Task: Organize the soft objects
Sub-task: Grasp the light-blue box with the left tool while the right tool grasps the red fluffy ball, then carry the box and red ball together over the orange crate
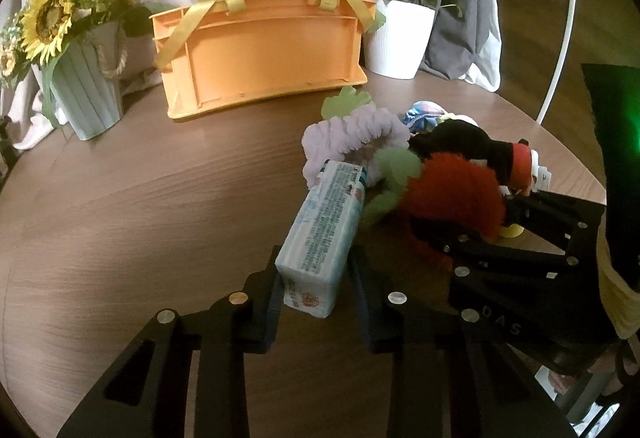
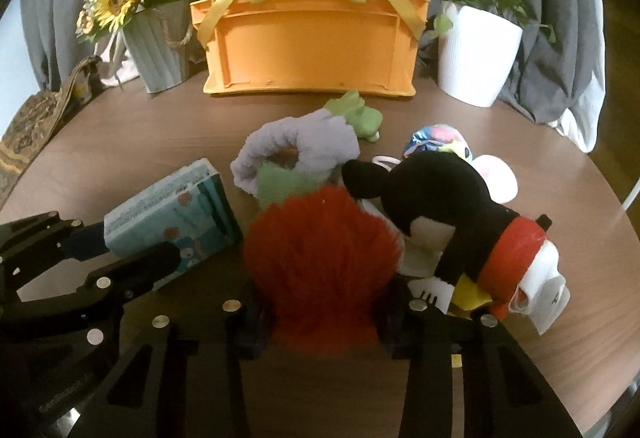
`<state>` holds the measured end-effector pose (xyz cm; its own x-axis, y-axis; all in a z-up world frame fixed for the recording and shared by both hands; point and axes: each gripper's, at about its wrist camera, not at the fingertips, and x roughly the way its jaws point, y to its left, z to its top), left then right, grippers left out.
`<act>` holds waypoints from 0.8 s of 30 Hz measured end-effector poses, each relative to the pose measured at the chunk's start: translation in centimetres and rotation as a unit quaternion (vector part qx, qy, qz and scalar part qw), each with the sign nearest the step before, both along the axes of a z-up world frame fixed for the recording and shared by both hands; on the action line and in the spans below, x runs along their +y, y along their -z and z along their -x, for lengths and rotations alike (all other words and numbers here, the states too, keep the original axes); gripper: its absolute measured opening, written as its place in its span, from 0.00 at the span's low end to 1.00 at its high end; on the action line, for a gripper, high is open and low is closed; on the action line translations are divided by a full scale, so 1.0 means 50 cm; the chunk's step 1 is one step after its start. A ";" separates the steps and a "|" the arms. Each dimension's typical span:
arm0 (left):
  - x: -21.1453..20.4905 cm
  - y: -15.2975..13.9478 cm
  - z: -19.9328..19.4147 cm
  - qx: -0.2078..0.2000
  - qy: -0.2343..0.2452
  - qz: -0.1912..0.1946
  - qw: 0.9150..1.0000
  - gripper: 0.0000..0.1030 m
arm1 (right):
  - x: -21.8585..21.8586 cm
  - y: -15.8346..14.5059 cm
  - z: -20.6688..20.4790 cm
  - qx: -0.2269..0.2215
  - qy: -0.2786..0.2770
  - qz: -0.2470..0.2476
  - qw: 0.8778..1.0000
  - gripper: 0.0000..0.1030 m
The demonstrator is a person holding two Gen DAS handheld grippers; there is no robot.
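My left gripper (image 1: 314, 286) is shut on a pale blue tissue pack (image 1: 320, 234), which also shows in the right wrist view (image 2: 168, 222). My right gripper (image 2: 324, 314) is closed around a red fluffy toy (image 2: 324, 262), seen in the left wrist view (image 1: 452, 194) too. Beside it lie a black mouse plush (image 2: 440, 206), a purple fluffy band (image 2: 300, 150) with green leaves, a green toy (image 2: 356, 114) and a colourful small plush (image 2: 436, 138). An orange basket (image 2: 312, 46) with yellow handles stands at the back.
A sunflower pot (image 2: 156, 42) stands left of the basket and a white plant pot (image 2: 476, 54) right of it. Grey and white cloth hangs behind. The round wooden table (image 1: 140, 206) has bare surface on the left side.
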<state>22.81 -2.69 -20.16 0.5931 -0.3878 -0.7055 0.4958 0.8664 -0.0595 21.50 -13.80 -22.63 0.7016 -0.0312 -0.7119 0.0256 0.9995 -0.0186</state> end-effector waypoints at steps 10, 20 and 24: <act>0.024 -0.059 -0.004 -0.004 -0.026 0.036 0.999 0.29 | -0.001 -0.050 0.020 -0.013 0.020 -0.038 0.999 0.38; 0.054 -0.156 -0.023 -0.023 -0.036 0.073 0.996 0.29 | 0.007 -0.145 0.021 -0.044 0.032 -0.055 0.997 0.38; 0.068 -0.194 -0.040 -0.036 -0.033 0.080 0.996 0.29 | 0.018 -0.183 0.012 -0.060 0.035 -0.056 0.996 0.38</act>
